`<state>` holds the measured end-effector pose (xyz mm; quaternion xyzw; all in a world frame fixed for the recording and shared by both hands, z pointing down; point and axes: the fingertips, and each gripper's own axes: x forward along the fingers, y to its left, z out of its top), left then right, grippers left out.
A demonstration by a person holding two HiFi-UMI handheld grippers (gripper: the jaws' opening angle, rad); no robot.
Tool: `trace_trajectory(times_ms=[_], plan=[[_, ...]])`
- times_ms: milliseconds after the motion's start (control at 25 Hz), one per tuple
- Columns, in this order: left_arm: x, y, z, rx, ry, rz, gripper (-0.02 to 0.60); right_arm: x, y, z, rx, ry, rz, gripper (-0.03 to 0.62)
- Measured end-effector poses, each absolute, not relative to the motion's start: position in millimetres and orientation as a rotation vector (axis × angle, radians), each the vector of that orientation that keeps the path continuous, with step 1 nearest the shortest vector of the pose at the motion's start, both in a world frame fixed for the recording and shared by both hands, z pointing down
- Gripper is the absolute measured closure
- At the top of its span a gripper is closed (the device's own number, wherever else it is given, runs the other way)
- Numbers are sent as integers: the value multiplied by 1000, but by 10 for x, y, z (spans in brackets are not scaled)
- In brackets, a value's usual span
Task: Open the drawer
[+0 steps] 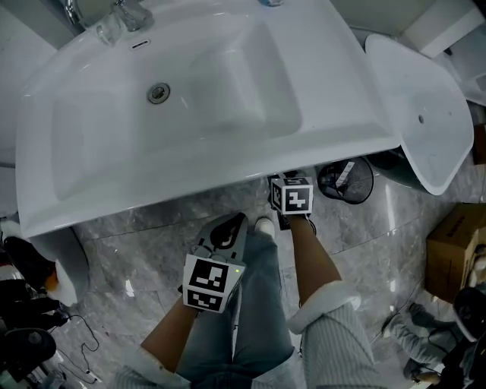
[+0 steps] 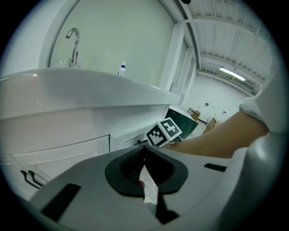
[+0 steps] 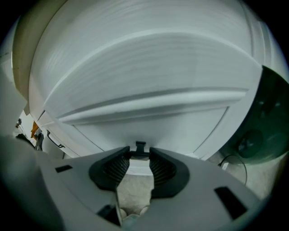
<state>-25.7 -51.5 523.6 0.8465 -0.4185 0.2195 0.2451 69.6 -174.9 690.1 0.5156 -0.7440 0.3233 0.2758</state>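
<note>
The white drawer front (image 3: 149, 122) sits under the overhanging basin (image 1: 99, 190). Its small black handle (image 3: 140, 148) lies between the fingertips of my right gripper (image 3: 140, 154), and both pads seem to touch it. In the head view this gripper's jaws are hidden below the basin edge; only its marker cube (image 1: 292, 196) shows, as it does in the left gripper view (image 2: 163, 132). My left gripper (image 1: 234, 222) hangs back over the person's leg, apart from the cabinet. Its jaws (image 2: 144, 152) meet at the tips with nothing in them.
A faucet (image 1: 125, 14) stands at the basin's back. A black wastebasket (image 1: 345, 181) sits on the marble floor just right of my right gripper, beside a white oval fixture (image 1: 425, 114). A cardboard box (image 1: 456, 251) is farther right. A cabinet door with a black handle (image 2: 28, 177) lies to the left.
</note>
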Motion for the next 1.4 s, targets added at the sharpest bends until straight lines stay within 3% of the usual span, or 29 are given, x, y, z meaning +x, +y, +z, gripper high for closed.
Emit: trace_trajectory(times_ms=[1400], plan=[[138,-431,5176,2365,-1065,598,566,840,-1021,6885,1497,-1949,942,451]])
